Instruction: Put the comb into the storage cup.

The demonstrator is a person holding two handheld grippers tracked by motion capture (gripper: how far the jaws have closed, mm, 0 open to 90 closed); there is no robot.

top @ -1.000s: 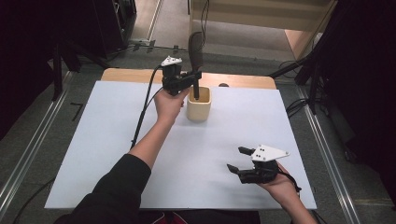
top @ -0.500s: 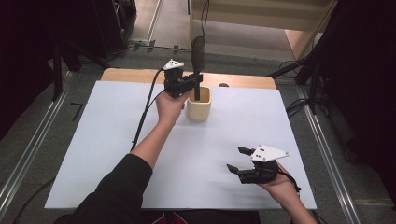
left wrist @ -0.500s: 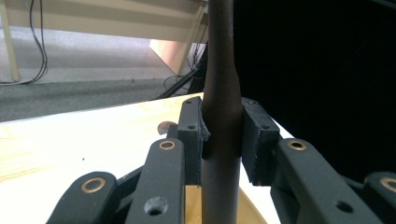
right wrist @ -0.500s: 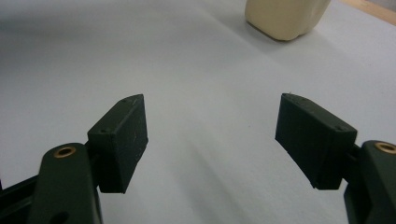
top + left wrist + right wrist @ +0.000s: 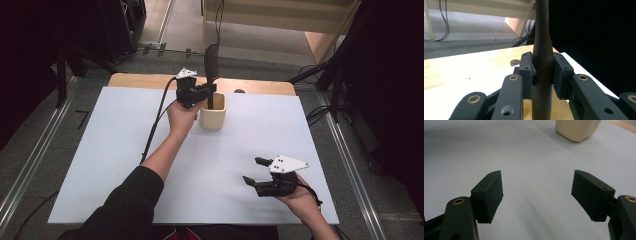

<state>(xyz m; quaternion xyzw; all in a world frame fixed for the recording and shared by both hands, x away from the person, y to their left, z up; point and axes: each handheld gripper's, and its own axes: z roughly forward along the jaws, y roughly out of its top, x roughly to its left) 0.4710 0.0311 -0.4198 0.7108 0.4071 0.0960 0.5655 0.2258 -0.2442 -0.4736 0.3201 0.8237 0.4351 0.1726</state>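
A tall black utensil (image 5: 211, 70) stands upright with its lower end inside a cream cup (image 5: 213, 114) at the far middle of the white table sheet. My left gripper (image 5: 209, 91) is shut on the utensil's handle (image 5: 543, 50) just above the cup's rim; both pads press its sides. My right gripper (image 5: 254, 170) rests low over the sheet at the near right, open, with nothing between its jaws (image 5: 536, 192). In the right gripper view the cream cup (image 5: 576, 128) sits farther off at the top.
The white sheet (image 5: 100, 150) covers a wooden table whose bare far edge (image 5: 145, 80) shows behind the cup. A cable (image 5: 157, 117) trails from the left gripper along the forearm. Metal rails run along both sides of the table.
The left gripper and the utensil have shifted slightly, staying at the cup. The right gripper has kept still.
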